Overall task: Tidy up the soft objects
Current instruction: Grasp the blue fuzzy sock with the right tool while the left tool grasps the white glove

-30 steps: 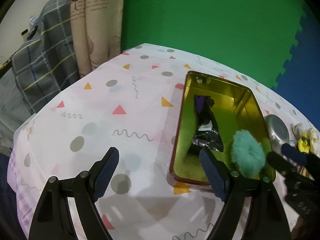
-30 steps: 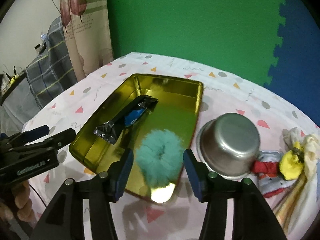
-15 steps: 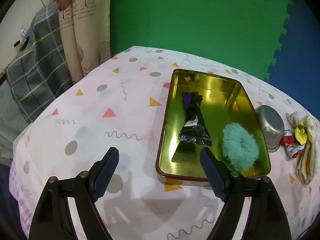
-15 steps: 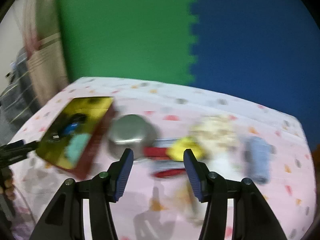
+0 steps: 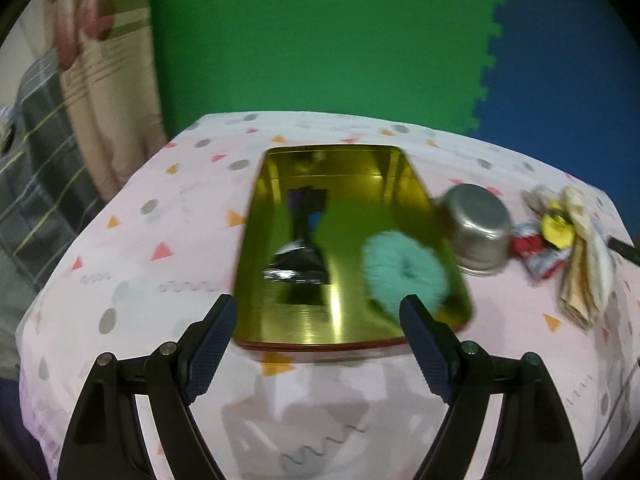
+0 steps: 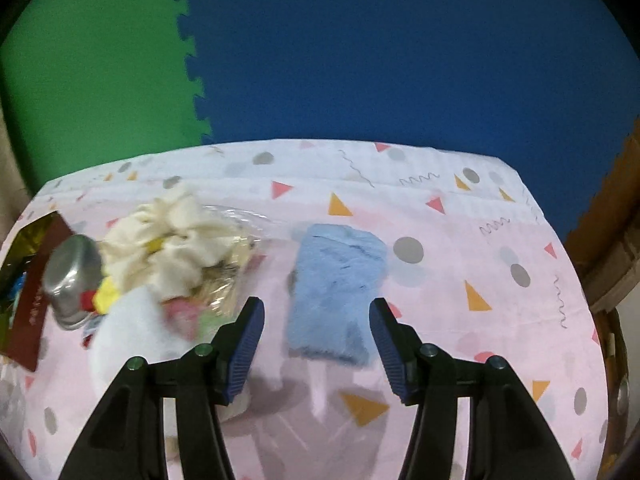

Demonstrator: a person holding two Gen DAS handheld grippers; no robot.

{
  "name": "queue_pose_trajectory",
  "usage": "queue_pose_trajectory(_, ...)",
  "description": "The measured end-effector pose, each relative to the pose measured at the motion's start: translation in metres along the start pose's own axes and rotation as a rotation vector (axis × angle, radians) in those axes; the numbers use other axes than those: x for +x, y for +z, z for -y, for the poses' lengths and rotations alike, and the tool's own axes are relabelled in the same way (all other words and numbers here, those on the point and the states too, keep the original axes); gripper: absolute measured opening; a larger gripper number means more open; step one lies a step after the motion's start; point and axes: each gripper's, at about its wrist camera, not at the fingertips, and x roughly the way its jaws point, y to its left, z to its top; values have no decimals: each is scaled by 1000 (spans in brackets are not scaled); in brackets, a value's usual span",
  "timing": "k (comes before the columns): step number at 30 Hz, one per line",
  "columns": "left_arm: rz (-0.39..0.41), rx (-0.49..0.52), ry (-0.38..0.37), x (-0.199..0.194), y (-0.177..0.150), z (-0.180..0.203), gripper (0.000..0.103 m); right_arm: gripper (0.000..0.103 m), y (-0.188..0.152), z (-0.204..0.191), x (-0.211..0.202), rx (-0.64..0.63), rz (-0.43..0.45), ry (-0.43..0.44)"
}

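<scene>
Looks like a home room rigged for recording. Green (image 5: 320, 40) and blue foam mats (image 6: 400, 48) stand as backdrop behind a bench (image 6: 440, 240) in patterned cloth. Curtain (image 5: 108, 92) and plaid fabric (image 5: 36, 152) hang at the side.

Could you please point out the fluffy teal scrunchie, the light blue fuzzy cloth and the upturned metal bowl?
fluffy teal scrunchie (image 5: 404, 270), left wrist view, ring's middle.
light blue fuzzy cloth (image 6: 334, 292), right wrist view, centre.
upturned metal bowl (image 5: 478, 224), left wrist view, side wall.

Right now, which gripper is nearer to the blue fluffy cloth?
Right. The right gripper hangs just above the blue fluffy cloth, jaws open on both sides of it. The left gripper is over the gold tray, far away.
</scene>
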Motion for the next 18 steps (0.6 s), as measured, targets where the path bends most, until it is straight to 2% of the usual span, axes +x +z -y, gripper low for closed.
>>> queue_pose_trajectory(5, -21, 83, -64, 0, 4, 41, 82, 58, 8, 4, 30, 4, -19, -16)
queue_pose_trajectory(15, -56, 216, -217, 8, 6, 126, 83, 58, -1, 17, 66, 53, -71, 37)
queue_pose_trajectory(17, -56, 242, -248, 9, 5, 143, 83, 54, -5, 17, 64, 39, -61, 31)
queue_pose_trajectory(18, -55, 254, -261, 10, 4, 152, 83, 45, -7, 16, 62, 27, -56, 22)
